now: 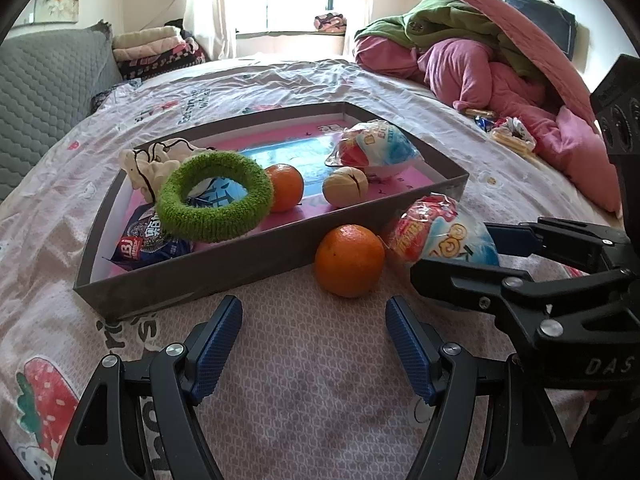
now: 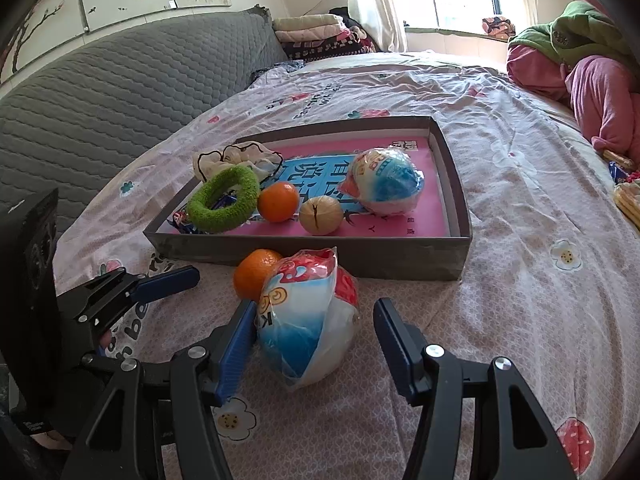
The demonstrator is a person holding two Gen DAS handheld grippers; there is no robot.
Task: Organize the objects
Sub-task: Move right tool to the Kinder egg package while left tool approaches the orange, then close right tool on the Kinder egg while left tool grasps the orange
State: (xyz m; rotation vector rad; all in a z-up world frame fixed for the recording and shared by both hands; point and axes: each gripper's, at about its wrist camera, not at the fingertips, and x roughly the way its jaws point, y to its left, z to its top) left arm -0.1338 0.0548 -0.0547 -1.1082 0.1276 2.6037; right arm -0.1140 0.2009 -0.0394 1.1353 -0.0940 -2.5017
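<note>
A grey shallow box (image 1: 192, 276) (image 2: 360, 258) lies on the bed. It holds a green fuzzy ring (image 1: 214, 196) (image 2: 224, 200), an orange (image 1: 286, 186) (image 2: 278, 201), a cracked beige ball (image 1: 346, 186) (image 2: 321, 215), a wrapped snack ball (image 1: 376, 148) (image 2: 386, 182), a white scrunchie (image 1: 150, 162) and a blue snack packet (image 1: 148, 242). Outside the box's near wall lie a second orange (image 1: 349, 260) (image 2: 256, 272) and a second wrapped snack ball (image 1: 444, 236) (image 2: 308, 320). My left gripper (image 1: 314, 320) is open and empty, just short of the orange. My right gripper (image 2: 316, 332) (image 1: 456, 246) is open around the snack ball.
A pile of pink and green bedding (image 1: 492, 60) (image 2: 580, 72) fills the far right of the bed. Loose snack packets (image 1: 508, 132) (image 2: 626, 196) lie beside it. A grey quilted headboard (image 2: 100, 100) (image 1: 44, 92) runs along the left. Folded blankets (image 1: 156, 48) sit by the window.
</note>
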